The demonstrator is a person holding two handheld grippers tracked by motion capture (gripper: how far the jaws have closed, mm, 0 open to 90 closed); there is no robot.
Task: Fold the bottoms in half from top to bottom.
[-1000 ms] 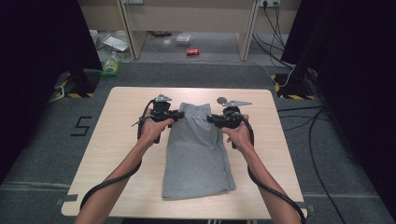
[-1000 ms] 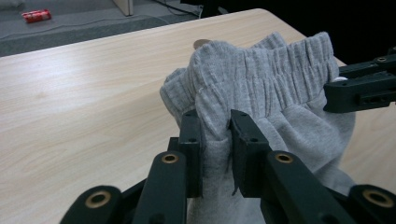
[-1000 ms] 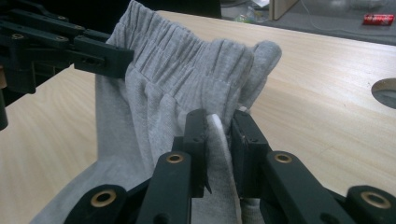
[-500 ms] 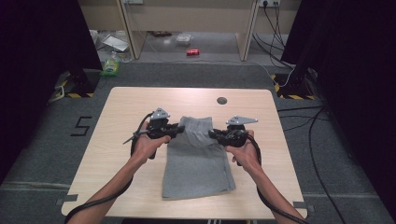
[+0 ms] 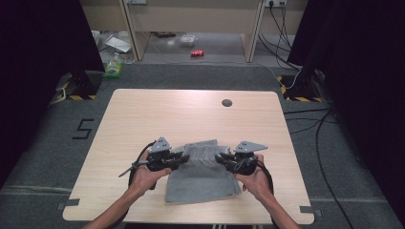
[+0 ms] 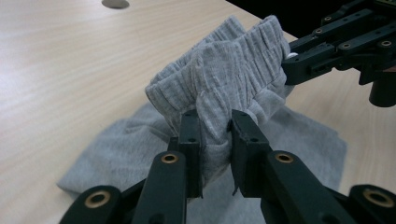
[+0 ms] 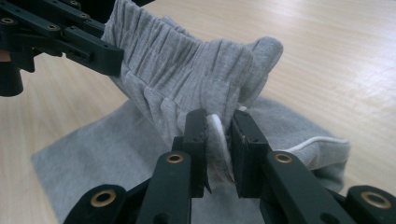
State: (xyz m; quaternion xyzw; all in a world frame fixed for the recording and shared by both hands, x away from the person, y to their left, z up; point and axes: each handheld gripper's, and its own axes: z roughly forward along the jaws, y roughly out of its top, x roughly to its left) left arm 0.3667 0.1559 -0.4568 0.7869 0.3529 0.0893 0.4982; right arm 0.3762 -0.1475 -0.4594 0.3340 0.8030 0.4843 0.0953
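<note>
Grey shorts — waistband lifted crosswise, legs toward person — left gripper & right gripper jaws clamp it.

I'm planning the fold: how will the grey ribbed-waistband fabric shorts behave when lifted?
The grey fabric shorts are probably floppy: the waistband sags between the left gripper and right gripper. Likely light, since two small pinches hold it up. Unlikely to slip; cloth bunches between the jaws.

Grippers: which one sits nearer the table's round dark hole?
The right gripper, clamping the grey shorts below that hole; the left gripper sits farther left.
</note>
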